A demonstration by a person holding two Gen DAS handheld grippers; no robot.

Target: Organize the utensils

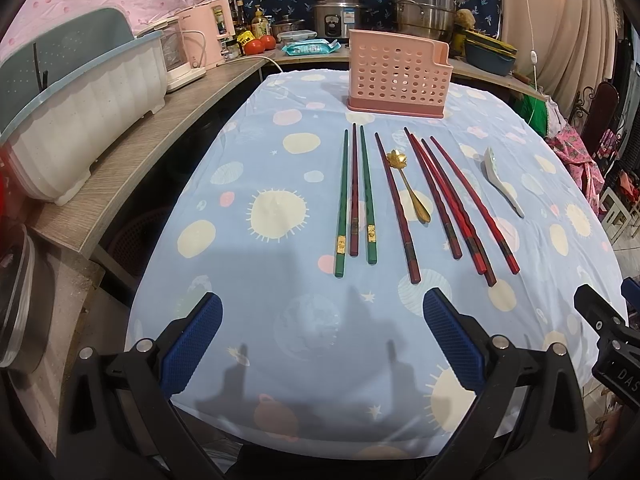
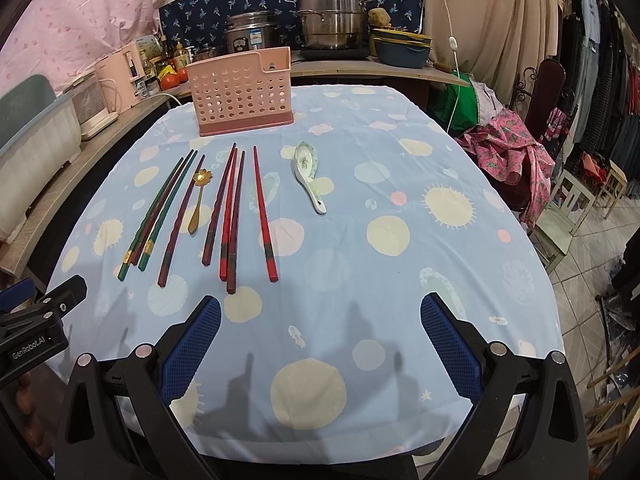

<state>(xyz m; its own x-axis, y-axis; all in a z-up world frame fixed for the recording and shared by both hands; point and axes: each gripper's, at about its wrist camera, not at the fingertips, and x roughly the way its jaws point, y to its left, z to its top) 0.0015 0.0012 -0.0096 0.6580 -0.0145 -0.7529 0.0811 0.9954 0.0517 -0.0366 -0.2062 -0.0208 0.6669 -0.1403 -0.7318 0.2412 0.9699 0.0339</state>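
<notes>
Left gripper (image 1: 322,314) is spread wide, holding nothing. Straight ahead of it lie the green chopsticks (image 1: 341,204), then the gold spoon (image 1: 408,186) and the red chopsticks (image 1: 452,200) off to its right, all with long axes pointing away toward the pink holder (image 1: 396,74) beyond. Right gripper (image 2: 320,316), also wide and empty, has the white spoon (image 2: 310,174) nearly dead ahead, so I'd guess that one's its pick.

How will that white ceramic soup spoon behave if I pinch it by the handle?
The ceramic soup spoon looks glazed, so probably slippery in the pads. Its bowl is larger than the handle, so it may droop bowl-first. Being ceramic, it is likely rigid but chippable if dropped into the pink utensil holder.
</notes>
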